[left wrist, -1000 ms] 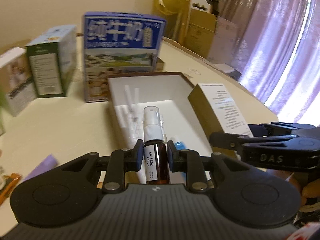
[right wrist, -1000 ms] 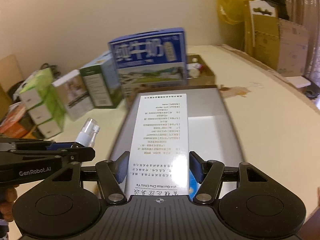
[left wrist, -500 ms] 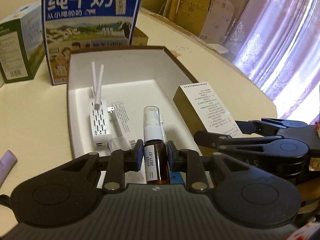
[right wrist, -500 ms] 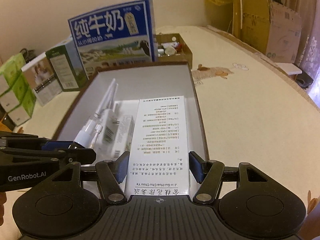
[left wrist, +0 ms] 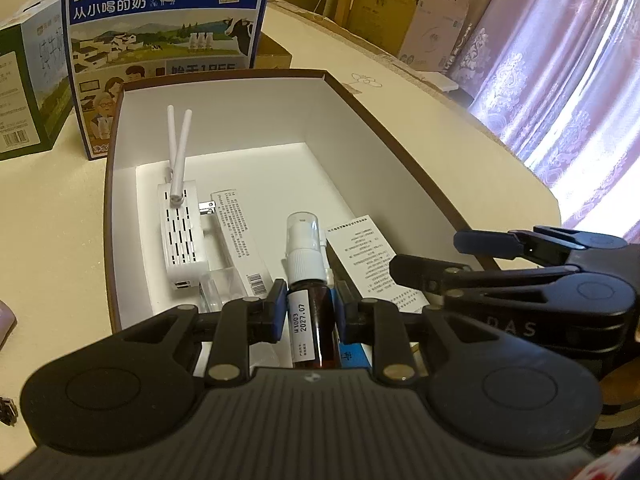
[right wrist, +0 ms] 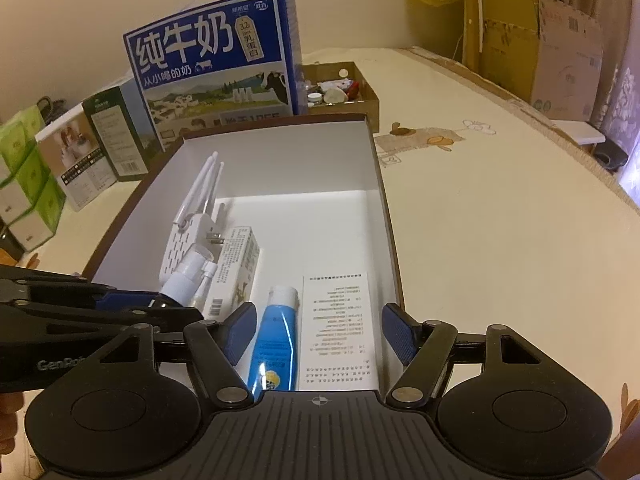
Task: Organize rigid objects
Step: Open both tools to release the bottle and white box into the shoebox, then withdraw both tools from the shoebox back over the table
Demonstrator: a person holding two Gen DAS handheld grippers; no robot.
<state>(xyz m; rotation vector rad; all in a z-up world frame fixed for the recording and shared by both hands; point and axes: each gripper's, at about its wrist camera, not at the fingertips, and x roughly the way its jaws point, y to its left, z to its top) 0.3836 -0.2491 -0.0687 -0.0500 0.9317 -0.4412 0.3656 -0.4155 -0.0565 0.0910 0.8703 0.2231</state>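
Left claw (left wrist: 311,312): clamped on amber spray bottle (left wrist: 310,296). Right claw (right wrist: 320,334): opening, pads clear of printed carton (right wrist: 340,332) in white box (right wrist: 280,168).

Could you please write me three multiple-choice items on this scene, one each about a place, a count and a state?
1. Where does the blue tube lie?
A. inside the white box
B. on the tablecloth
C. on the milk carton

2. How many antennas does the white router have?
A. one
B. two
C. four

3. What is the left gripper doing?
A. hanging open
B. clamping the spray bottle
C. clamping the tube

Answers: 1 A, it rests on the box floor; 2 B, two white rods rise from it; 3 B, its fingers press the bottle's sides.
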